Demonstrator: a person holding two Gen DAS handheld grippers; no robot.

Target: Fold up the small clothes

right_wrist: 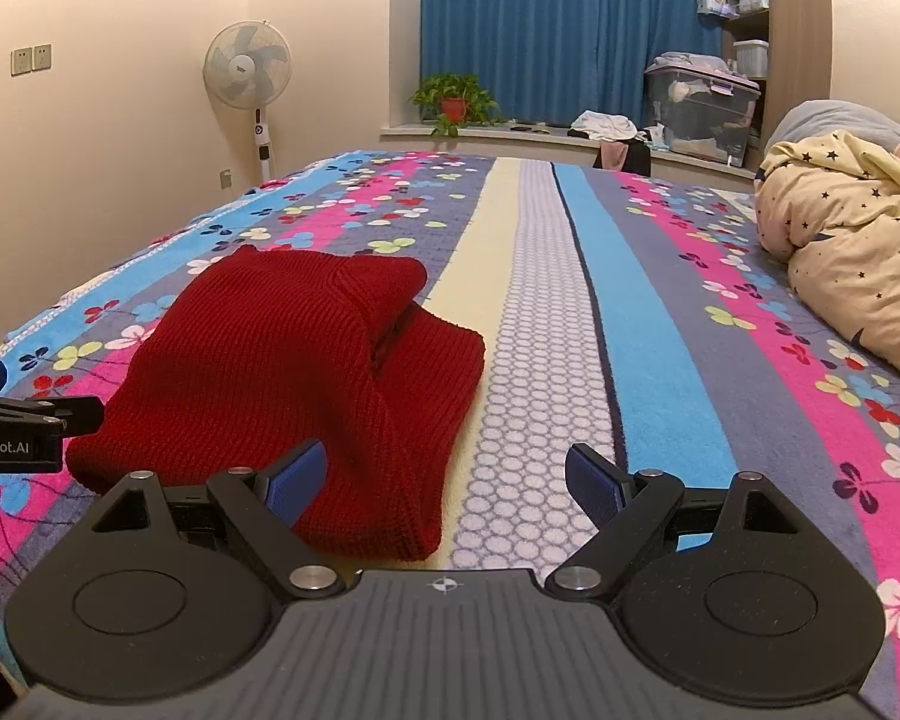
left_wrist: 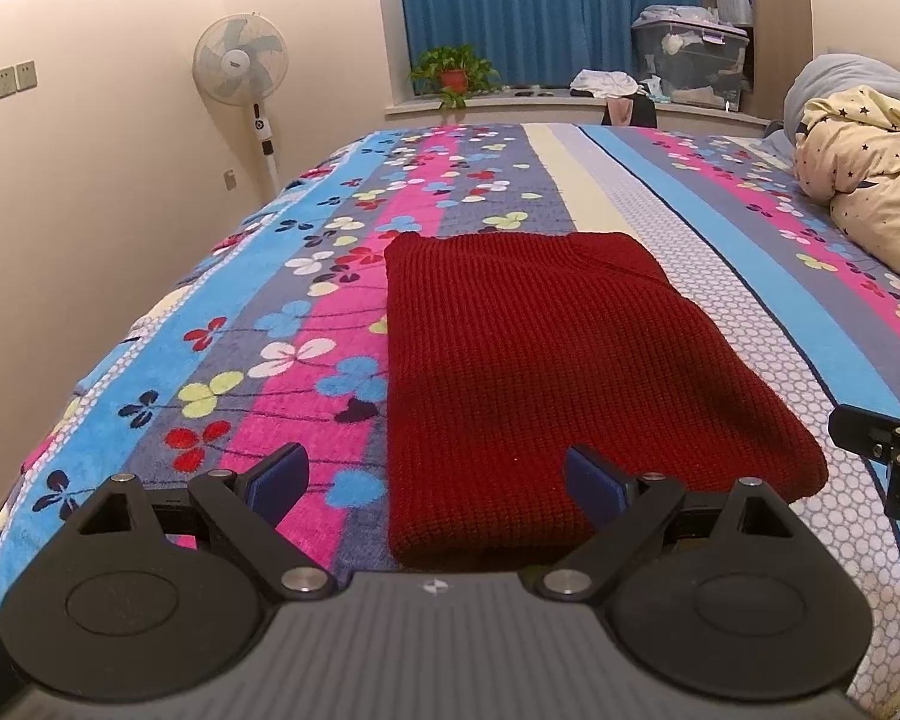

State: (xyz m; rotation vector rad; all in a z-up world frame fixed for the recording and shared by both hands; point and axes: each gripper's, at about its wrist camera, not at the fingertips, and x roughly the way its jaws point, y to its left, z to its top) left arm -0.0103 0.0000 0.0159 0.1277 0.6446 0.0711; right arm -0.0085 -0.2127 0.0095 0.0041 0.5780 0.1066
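Observation:
A dark red knitted sweater [left_wrist: 546, 372] lies folded into a rectangle on the striped flowered bedspread [left_wrist: 306, 324]. My left gripper [left_wrist: 437, 480] hovers open over the sweater's near left edge, nothing between its blue pads. In the right wrist view the same sweater [right_wrist: 282, 372] shows stacked layers at its far right side. My right gripper [right_wrist: 444, 480] is open just right of the sweater's near corner, above the white dotted stripe, holding nothing. Each gripper's black body appears at the edge of the other's view.
A yellow star-printed quilt [right_wrist: 846, 276] with a grey pillow is bunched at the bed's right side. A standing fan [left_wrist: 243, 69] is by the left wall. A potted plant [left_wrist: 453, 75], clothes and a storage box [left_wrist: 693, 57] sit on the window ledge.

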